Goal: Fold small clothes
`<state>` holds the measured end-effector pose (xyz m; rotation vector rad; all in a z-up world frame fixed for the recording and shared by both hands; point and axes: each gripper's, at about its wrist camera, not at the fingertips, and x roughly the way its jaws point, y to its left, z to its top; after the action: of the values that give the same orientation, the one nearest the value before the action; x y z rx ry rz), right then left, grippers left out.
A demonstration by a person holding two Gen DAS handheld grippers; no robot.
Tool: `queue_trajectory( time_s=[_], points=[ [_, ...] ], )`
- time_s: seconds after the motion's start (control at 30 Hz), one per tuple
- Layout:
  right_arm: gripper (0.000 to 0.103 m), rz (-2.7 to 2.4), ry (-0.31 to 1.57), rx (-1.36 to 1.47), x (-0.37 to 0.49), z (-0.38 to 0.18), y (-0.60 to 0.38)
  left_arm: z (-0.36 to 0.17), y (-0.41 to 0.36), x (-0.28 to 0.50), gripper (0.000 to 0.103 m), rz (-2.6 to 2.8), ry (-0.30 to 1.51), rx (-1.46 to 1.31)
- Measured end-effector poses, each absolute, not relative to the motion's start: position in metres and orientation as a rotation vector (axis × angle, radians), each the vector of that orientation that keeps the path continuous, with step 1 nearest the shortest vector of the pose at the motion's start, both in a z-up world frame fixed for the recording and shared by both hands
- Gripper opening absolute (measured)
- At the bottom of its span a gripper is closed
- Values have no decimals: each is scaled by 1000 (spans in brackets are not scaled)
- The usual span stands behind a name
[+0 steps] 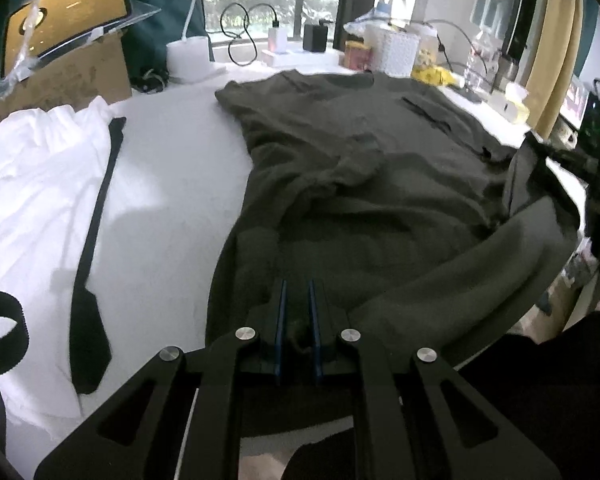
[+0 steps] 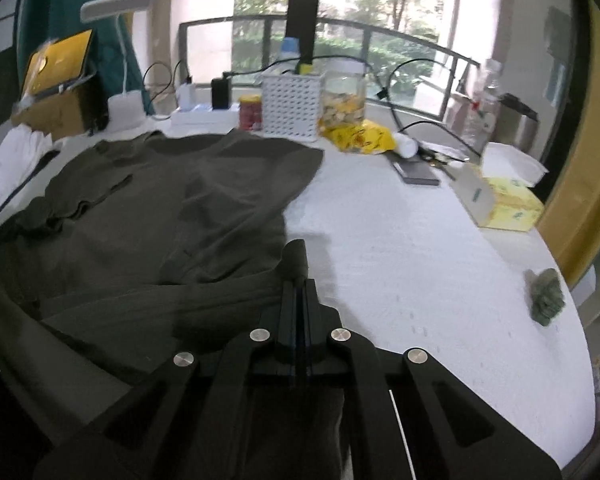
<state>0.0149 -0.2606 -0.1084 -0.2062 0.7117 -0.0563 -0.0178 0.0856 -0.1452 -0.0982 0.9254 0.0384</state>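
A dark olive T-shirt lies spread on the white table, collar toward the window. It also shows in the right wrist view. My left gripper is shut on the shirt's near hem, with cloth bunched between its blue pads. My right gripper is shut on the near hem at the shirt's right corner; a fold of cloth sticks up past its fingertips. The hem hangs between the two grippers, lifted off the table.
A white garment with a black tie lies at the left. Along the window stand a cardboard box, a white basket, a jar, cables and a tissue box. A small green cloth lies near the right edge.
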Motion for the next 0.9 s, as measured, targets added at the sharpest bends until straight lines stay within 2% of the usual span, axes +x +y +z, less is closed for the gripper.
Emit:
queue_trajectory(
  time_s=[0.23, 0.6, 0.63, 0.73, 0.77, 0.9],
  points=[
    [3, -77, 698, -185, -6, -100, -263, -134, 95, -12, 11, 78, 905, -65],
    [3, -160, 684, -122, -46, -96, -277, -153, 99, 9, 11, 81, 1006, 12],
    [3, -165, 682, -117, -50, -96, -278, -153, 99, 9, 13, 80, 1006, 13],
    [3, -182, 677, -103, -60, -97, -281, -153, 101, 9, 38, 111, 1014, 42],
    [3, -185, 674, -99, -63, -97, -281, -152, 101, 10, 42, 110, 1012, 45],
    [3, -200, 657, -75, -74, -96, -286, -147, 96, 14, 42, 47, 1019, 64]
  ],
)
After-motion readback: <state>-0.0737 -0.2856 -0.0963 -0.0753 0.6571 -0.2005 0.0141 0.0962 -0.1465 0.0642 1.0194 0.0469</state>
